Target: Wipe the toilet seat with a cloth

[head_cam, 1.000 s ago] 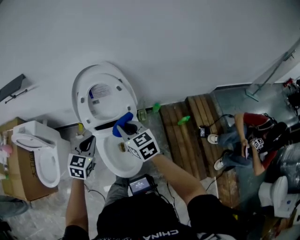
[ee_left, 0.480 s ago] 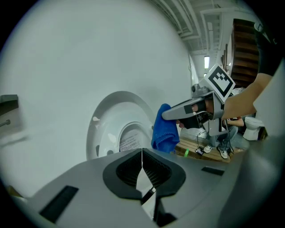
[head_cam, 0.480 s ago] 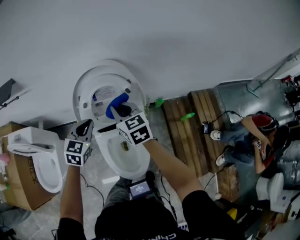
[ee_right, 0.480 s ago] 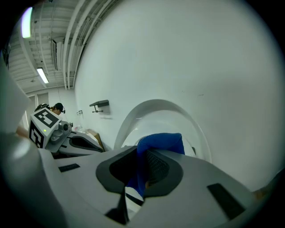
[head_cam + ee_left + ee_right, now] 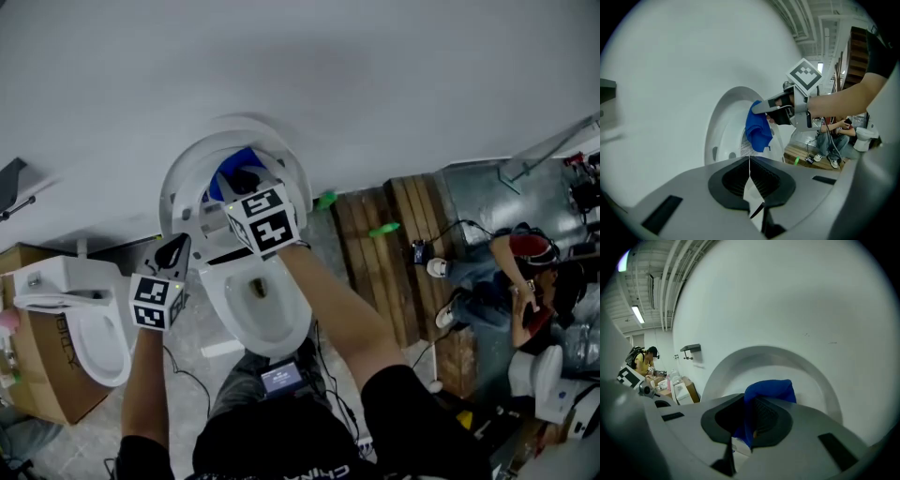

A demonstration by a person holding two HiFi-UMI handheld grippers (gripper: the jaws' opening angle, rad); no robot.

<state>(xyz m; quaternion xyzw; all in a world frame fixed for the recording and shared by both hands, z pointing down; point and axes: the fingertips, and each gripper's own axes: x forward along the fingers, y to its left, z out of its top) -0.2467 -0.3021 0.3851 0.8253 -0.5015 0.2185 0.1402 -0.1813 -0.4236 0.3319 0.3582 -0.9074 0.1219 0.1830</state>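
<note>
A pale, bare wall [image 5: 375, 75] fills the upper half of the head view, and a small dark bracket [image 5: 11, 178] juts from it at the far left. Below it lies a grey, mottled concrete floor [image 5: 202, 323]. A wooden pallet [image 5: 394, 253] lies on the floor to the right of the toilet, with two small green things [image 5: 326, 200] near its wall end. Beyond the pallet, a person [image 5: 506, 272] sits on the floor among cables and gear.

A white toilet [image 5: 272, 319] stands against the wall, its bowl open and its seat [image 5: 183, 183] tipped up against the wall. At the far left a second white toilet [image 5: 80, 319] rests on a cardboard box [image 5: 37, 375].

The right gripper [image 5: 242, 178] reaches into the hollow of the raised seat. It is closed on a blue cloth [image 5: 234, 164], which bunches out past its tips. In the left gripper view the cloth hangs right at the seat's inner face, but whether it touches cannot be told.

The left gripper [image 5: 173, 253] is held low by the left side of the bowl, well apart from the cloth. Its jaws are closed together with nothing between them.
</note>
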